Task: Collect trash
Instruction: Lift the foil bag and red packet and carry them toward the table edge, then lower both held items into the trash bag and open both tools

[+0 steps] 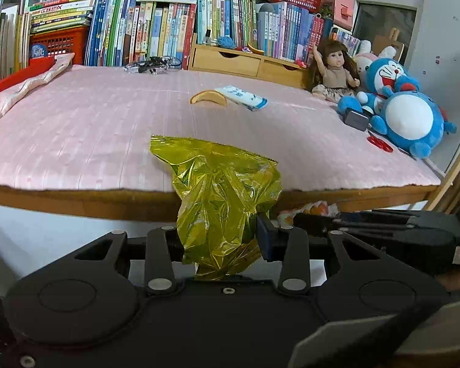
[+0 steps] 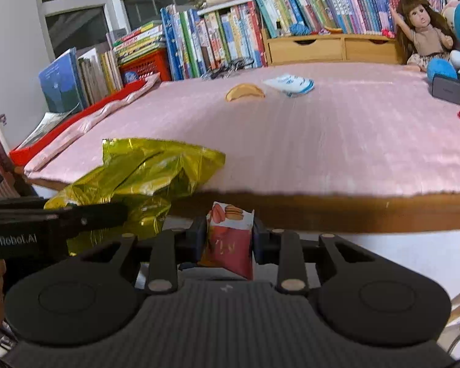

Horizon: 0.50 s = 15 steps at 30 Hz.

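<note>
Holding: my left gripper [image 1: 222,239] clamps yellow foil bag [image 1: 224,196]
Right gripper [image 2: 228,239]: clamped on red macaron packet [image 2: 230,245]
Edge: table edge [image 2: 352,211] just ahead of both

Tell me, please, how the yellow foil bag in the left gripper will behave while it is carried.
The yellow foil bag looks crumpled and limp, so it will probably flop and sway. It seems empty, likely very light. Its glossy film may slip from the left gripper.
</note>
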### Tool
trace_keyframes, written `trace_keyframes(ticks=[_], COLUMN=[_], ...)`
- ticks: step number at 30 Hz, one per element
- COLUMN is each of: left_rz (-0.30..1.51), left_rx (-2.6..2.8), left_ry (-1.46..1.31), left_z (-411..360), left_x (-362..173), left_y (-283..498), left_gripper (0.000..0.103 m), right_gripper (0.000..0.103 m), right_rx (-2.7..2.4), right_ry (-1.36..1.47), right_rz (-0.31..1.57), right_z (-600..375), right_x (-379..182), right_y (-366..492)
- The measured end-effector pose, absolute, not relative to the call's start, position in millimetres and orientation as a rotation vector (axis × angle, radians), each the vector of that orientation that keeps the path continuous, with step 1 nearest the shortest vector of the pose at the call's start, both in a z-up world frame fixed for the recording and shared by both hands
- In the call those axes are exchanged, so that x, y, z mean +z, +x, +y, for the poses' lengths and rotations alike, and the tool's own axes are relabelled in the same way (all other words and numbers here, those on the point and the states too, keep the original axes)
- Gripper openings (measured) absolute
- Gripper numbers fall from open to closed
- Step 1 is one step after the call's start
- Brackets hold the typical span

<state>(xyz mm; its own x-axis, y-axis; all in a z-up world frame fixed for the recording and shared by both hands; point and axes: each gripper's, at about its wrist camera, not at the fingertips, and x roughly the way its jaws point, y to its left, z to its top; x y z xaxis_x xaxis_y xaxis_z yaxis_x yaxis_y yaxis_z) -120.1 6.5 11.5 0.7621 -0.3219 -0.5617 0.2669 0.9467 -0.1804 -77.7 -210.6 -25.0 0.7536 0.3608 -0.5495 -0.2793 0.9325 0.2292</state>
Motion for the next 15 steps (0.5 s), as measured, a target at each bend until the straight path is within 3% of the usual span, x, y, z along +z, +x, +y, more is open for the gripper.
trace_keyframes(ticks=[15], left_rz=[0.829], left_rx=[-0.329], left_ry=[-0.003], left_z=[-2.0], left_x=[-36.0], left_y=[-135.7], left_gripper=[0.037], right_gripper=[0.035], right_rx=[0.329], right_ry=[0.163], right_rz=[0.795], right_z=[-208.3], right_x=[-77.4], right_y=[-86.9])
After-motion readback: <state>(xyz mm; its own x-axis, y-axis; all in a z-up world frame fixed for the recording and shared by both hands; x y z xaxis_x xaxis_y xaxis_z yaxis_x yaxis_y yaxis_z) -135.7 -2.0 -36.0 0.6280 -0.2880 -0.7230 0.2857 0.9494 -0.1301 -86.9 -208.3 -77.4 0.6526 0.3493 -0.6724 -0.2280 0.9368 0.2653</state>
